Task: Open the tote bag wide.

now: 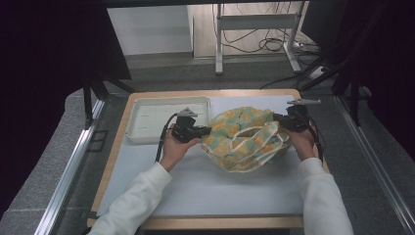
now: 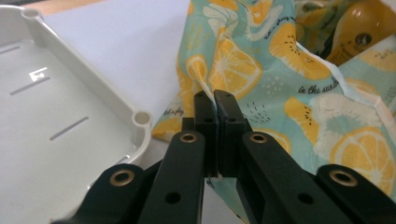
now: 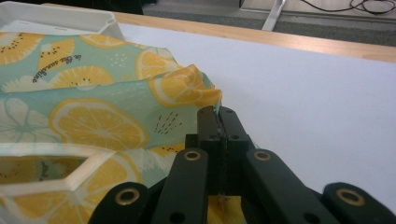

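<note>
White sheeting covers the wood-edged worktop (image 1: 205, 191) in the high view, where a lemon-print fabric bag (image 1: 243, 138) sits beside a white tray (image 1: 147, 122), the left hand-held gripper (image 1: 205, 130) and right hand-held gripper (image 1: 280, 119) at its opposite edges. Left gripper view: jaws clamped tight on the bag's rim, tray alongside. Right gripper view: jaws pinched shut on a fabric fold.

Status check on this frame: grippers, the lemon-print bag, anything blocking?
Left gripper shut on the bag's left edge. Right gripper shut on its right edge. Bag on the mat, mouth open. White tray beside it at left, apart; nothing blocking.
</note>
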### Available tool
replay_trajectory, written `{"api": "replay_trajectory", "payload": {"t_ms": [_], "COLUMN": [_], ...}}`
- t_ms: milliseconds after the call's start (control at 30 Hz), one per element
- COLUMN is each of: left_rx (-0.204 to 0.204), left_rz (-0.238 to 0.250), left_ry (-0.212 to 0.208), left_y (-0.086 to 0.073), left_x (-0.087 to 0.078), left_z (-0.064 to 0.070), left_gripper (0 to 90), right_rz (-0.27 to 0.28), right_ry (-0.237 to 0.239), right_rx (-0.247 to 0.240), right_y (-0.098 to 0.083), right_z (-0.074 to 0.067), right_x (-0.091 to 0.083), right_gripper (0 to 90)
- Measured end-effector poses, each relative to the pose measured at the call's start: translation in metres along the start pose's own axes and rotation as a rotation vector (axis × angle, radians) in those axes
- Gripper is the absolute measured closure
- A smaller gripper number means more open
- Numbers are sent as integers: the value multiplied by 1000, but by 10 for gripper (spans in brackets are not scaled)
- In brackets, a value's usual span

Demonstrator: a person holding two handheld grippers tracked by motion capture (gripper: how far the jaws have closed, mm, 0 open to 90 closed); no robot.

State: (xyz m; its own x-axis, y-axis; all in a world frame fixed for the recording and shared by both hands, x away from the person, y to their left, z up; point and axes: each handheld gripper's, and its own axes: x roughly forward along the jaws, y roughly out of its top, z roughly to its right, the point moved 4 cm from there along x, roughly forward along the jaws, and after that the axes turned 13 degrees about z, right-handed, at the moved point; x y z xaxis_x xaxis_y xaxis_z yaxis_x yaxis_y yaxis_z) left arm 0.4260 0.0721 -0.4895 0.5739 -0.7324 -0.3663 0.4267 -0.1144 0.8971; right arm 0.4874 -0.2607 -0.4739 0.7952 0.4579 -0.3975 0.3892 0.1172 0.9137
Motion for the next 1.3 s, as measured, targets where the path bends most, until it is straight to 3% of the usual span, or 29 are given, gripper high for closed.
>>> {"api": "replay_trajectory", "payload": {"t_ms": [267, 600, 833, 1300], "left_rx": [1, 18, 54, 78], "left_rz": [-27, -47, -82, -128], "left_ry": [-5, -11, -10, -15], "left_y": [-8, -15, -25, -41], "left_x": [5, 10, 16, 26], "left_z": [2, 8, 16, 22], "left_gripper": [892, 893, 894, 895], "right_rz": [-62, -94, -136, -153], "right_ry": [8, 9, 0, -10], "right_rx": [17, 40, 48, 67], "right_y": [-15, -28, -37, -49], "right_z": [3, 10, 14, 19], "right_x": [3, 3, 1, -2], "right_gripper": [887, 888, 887, 888]}}
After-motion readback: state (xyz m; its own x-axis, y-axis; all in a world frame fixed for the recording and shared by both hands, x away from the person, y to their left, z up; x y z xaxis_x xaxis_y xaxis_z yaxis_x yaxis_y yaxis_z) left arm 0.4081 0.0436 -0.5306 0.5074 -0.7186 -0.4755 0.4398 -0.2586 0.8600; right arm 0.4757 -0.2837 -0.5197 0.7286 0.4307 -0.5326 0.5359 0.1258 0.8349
